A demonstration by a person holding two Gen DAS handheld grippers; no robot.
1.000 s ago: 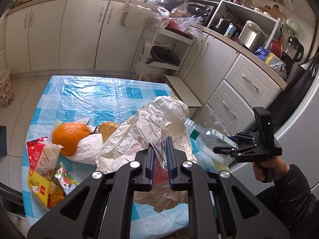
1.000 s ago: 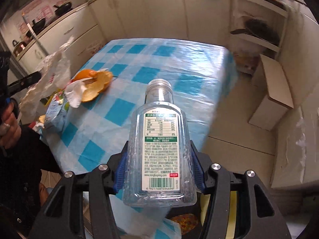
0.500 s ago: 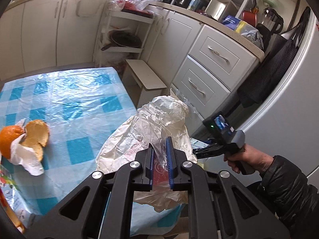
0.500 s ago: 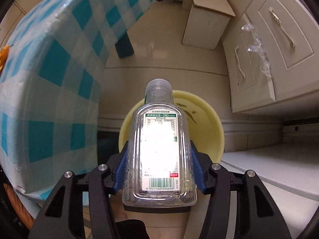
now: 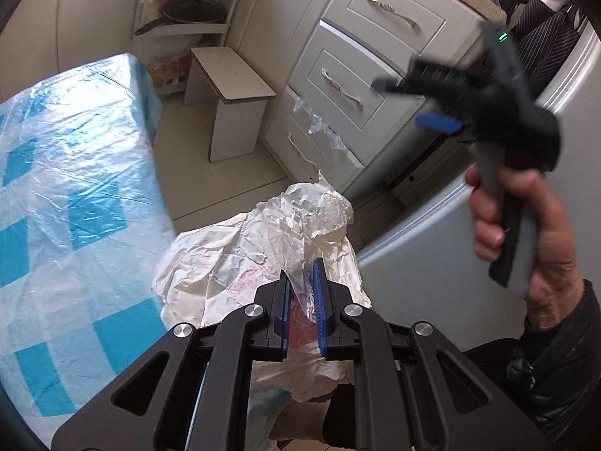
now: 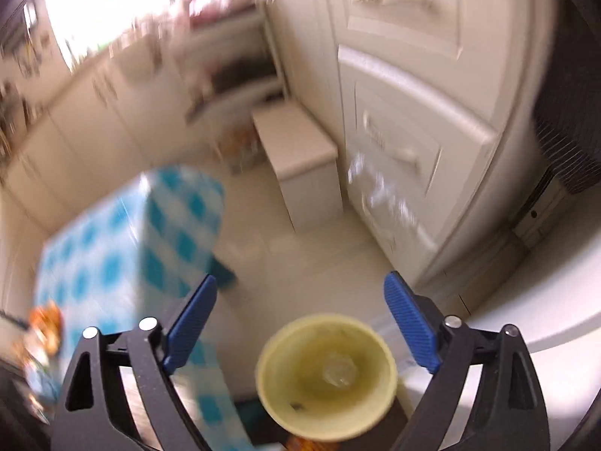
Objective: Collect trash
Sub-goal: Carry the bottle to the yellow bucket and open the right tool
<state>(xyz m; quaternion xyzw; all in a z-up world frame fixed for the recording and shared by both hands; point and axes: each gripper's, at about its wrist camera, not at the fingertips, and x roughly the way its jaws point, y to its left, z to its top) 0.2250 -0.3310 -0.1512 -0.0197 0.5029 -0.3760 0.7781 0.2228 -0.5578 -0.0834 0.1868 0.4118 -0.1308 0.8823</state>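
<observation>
Left gripper [image 5: 301, 293] jaws clamped on crumpled wrapper [image 5: 263, 255] beside desk [image 5: 67, 188]; right gripper [image 6: 300, 323] raised, jaws apart above yellow bin [image 6: 326, 376].

Blue-white checked tablecloth [image 5: 67, 203]; yellow bin [image 6: 326, 377]; white crumpled wrapper [image 5: 263, 248].

A worktop [image 5: 56, 195] carries a blue-and-white checked cover under clear plastic. Beside it on the pale floor stands a small beige stool [image 5: 233, 86], near a white drawer unit [image 5: 360, 71] with metal handles. An open shelf holds a dark pan [image 5: 191, 13].
</observation>
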